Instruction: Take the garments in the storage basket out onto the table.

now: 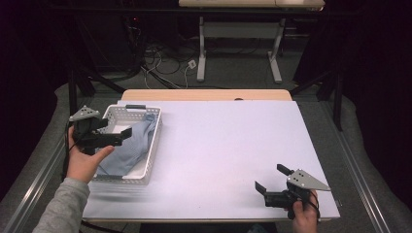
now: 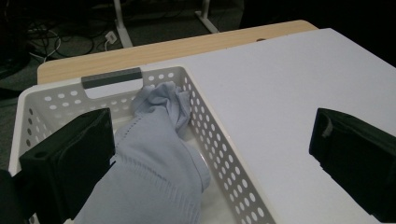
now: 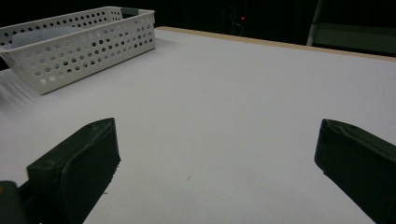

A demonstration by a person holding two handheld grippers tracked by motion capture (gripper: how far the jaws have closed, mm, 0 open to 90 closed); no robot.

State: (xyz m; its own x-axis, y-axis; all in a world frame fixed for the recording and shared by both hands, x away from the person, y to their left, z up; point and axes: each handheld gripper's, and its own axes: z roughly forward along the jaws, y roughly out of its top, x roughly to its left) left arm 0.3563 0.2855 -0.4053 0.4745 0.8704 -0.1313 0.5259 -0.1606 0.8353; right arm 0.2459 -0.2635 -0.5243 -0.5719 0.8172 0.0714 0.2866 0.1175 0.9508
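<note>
Blue cloth in white basket, left gripper spread above it

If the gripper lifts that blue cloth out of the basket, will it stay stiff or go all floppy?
Probably floppy: the blue cloth lies crumpled and folded in the white basket, so it would likely droop. It looks soft and knitted, so probably light and not slippery.

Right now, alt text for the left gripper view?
A crumpled light blue cloth lies in a white perforated basket with a grey handle, seen from just above. The left tongs hang open, one jaw over the basket and the other over the white table beside it, touching nothing.
</note>
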